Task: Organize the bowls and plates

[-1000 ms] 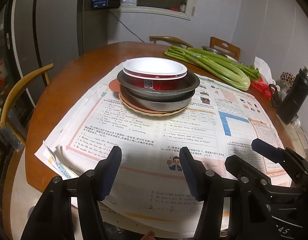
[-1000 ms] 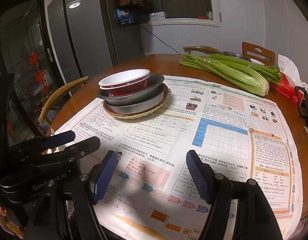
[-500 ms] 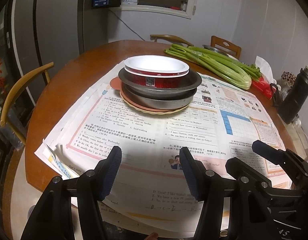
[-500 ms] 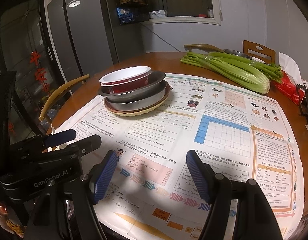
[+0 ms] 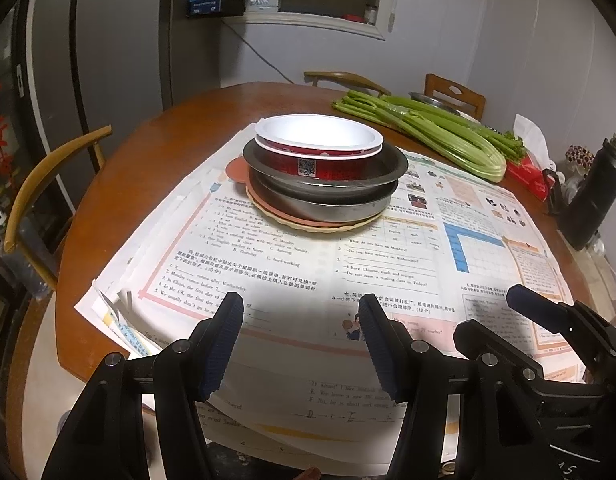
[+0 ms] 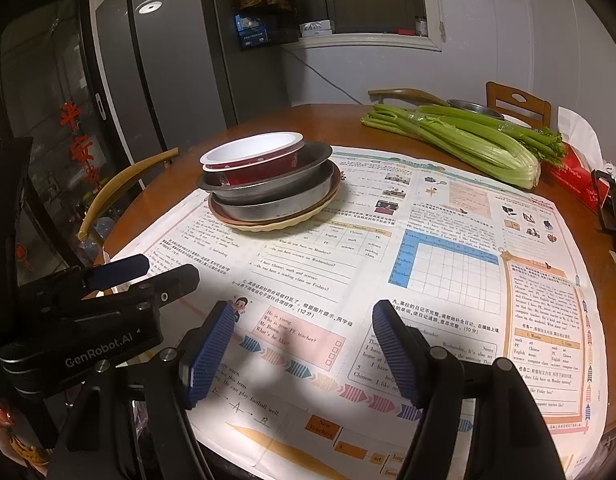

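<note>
Nothing moved; dish stack [image 5: 322, 176] beyond gripper [image 5: 299, 308].

Stack of dishes [image 5: 320, 184]: lowest plates show rims only, count unclear. Metal dish [image 6: 474, 109] at far right mostly hidden behind celery [image 6: 468, 142]. Dark bottle [image 5: 592, 196] base cut by right edge. Fine print on the paper [image 6: 544, 320] unreadable. Near desk [image 5: 119, 184] edge hidden under both gripper bodies.

A home kitchen-dining corner is showing here — a round wooden tabletop [image 6: 267, 128] is sitting among wooden chairs [image 5: 39, 184], a tall grey fridge [image 6: 175, 64] is standing at the far left, and celery [image 6: 468, 140] is lying far right — worksheets [image 6: 388, 264] are covering the wood.
</note>
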